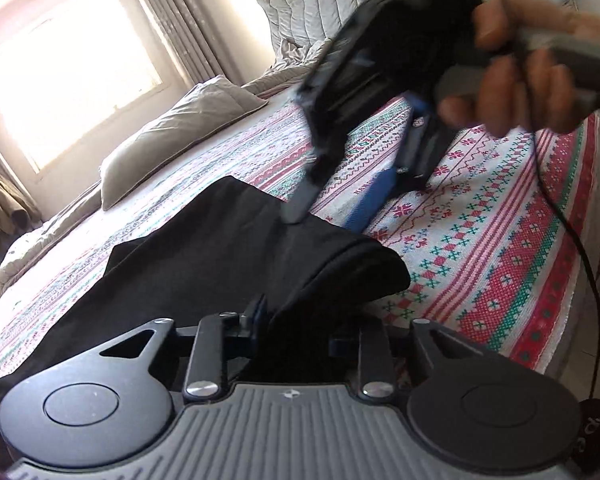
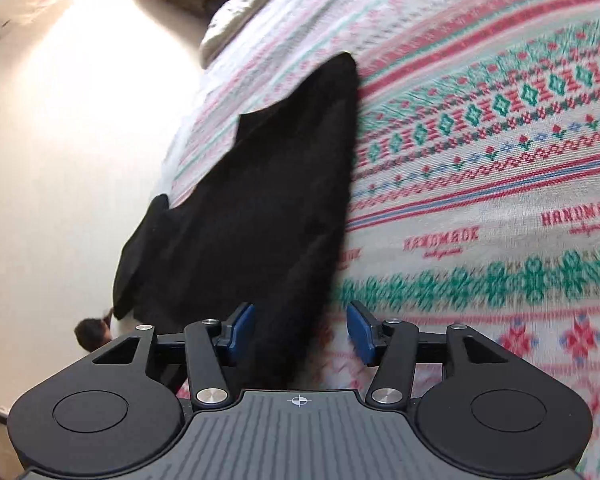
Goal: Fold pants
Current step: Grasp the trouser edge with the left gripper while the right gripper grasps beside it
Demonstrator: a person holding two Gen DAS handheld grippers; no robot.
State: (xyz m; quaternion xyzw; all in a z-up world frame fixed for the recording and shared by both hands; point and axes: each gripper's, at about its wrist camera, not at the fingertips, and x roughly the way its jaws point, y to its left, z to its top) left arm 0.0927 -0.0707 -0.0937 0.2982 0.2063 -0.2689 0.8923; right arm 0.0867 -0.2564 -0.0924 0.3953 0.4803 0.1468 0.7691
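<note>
Black pants (image 1: 204,252) lie on a patterned bedspread (image 1: 500,248), partly folded, with one end hanging off the bed's edge. My left gripper (image 1: 296,328) is shut on a bunched fold of the pants, lifting it a little. My right gripper (image 1: 328,208) hovers just beyond that fold, held by a hand (image 1: 516,92), with its jaws apart. In the right wrist view the right gripper (image 2: 300,332) is open; the pants (image 2: 260,208) run forward between its blue pads (image 2: 360,332), not clamped.
Grey pillows (image 1: 172,136) and a crumpled grey quilt (image 1: 312,12) lie at the head of the bed. A bright window (image 1: 72,72) with curtains is behind. A black cable (image 1: 580,248) hangs at the right. A white wall (image 2: 80,160) lies past the bed's edge.
</note>
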